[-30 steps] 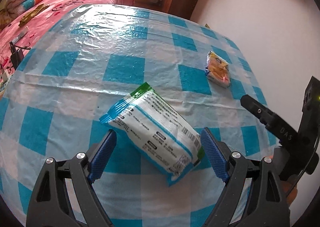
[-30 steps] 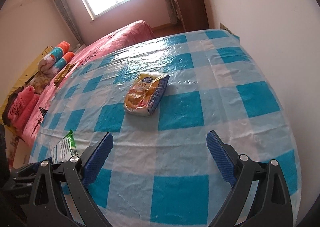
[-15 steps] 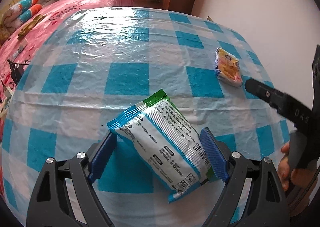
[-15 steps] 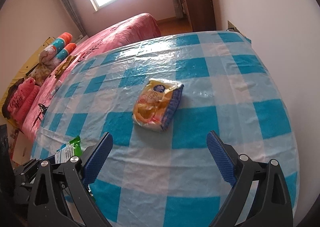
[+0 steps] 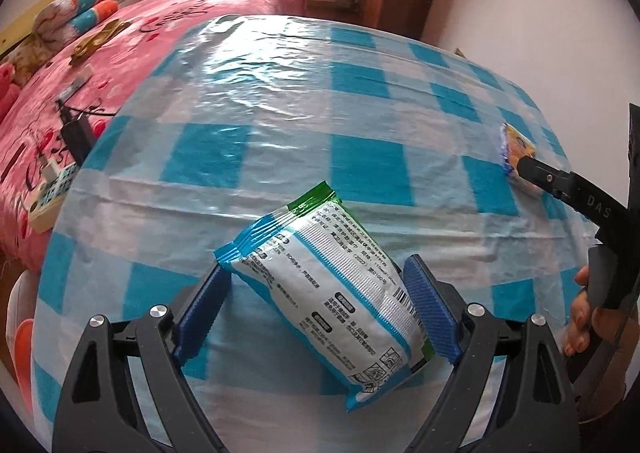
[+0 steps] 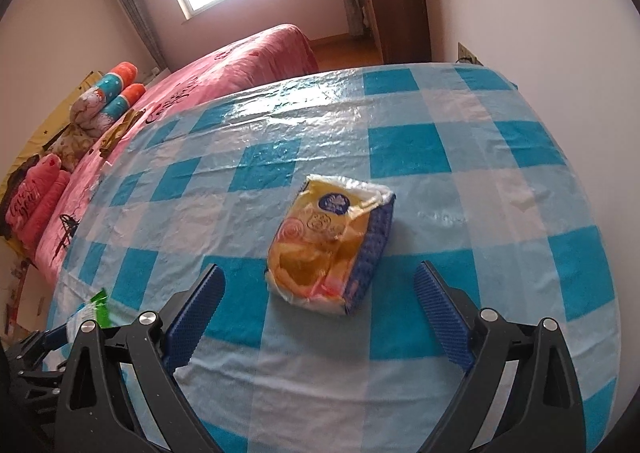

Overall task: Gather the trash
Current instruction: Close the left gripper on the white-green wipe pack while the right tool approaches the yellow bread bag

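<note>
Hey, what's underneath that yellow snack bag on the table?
The yellow snack bag lies directly on the blue-and-white checked tablecloth. Nothing else shows around its edges; whatever sits right beneath it is covered.

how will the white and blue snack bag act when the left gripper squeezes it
The snack bag looks puffed and glossy, so it would probably give and crinkle, and may slip on the blue pads. It seems light, so likely to slide on the shiny tablecloth.
</note>
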